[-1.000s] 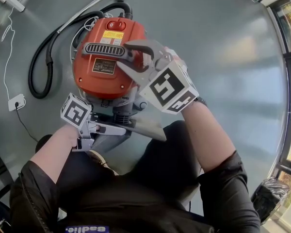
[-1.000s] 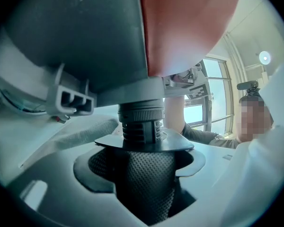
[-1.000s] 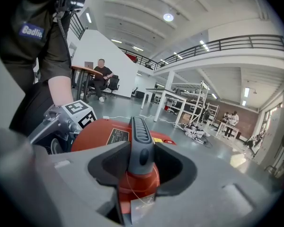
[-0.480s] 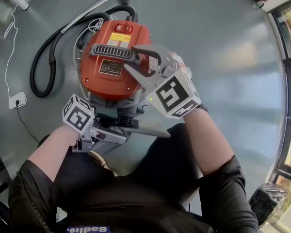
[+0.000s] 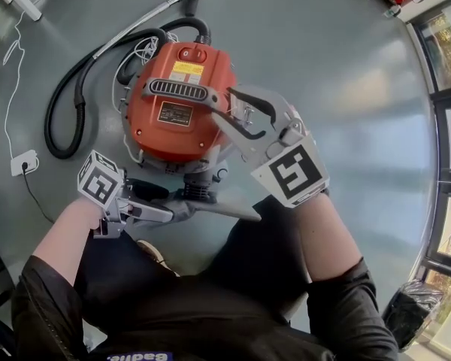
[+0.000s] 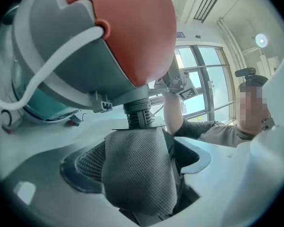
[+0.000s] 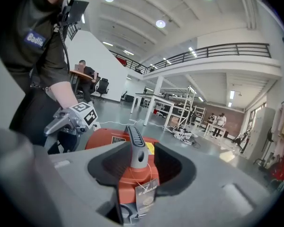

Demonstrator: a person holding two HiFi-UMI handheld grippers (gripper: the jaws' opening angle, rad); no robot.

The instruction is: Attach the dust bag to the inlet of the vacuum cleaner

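The orange vacuum cleaner (image 5: 173, 119) hangs off the floor by its grey handle (image 5: 179, 90), which my right gripper (image 5: 237, 115) is shut on. In the right gripper view the handle (image 7: 135, 148) runs between the jaws. The grey fabric dust bag (image 6: 139, 178) sits on the ribbed inlet (image 6: 139, 115) under the vacuum, and in the head view it juts out flat (image 5: 225, 205). My left gripper (image 5: 161, 201) is open around the bag without pressing on it. Its jaws have just been opening wide, then closing a little.
A black hose (image 5: 68, 104) and a metal wand (image 5: 135, 17) curl on the grey floor left of the vacuum. A white cable runs to a plug (image 5: 22, 160). A dark bag (image 5: 406, 314) lies at the lower right by the windows.
My left gripper has let go of the dust bag and drawn back to the left. My right gripper has risen with the vacuum's handle.
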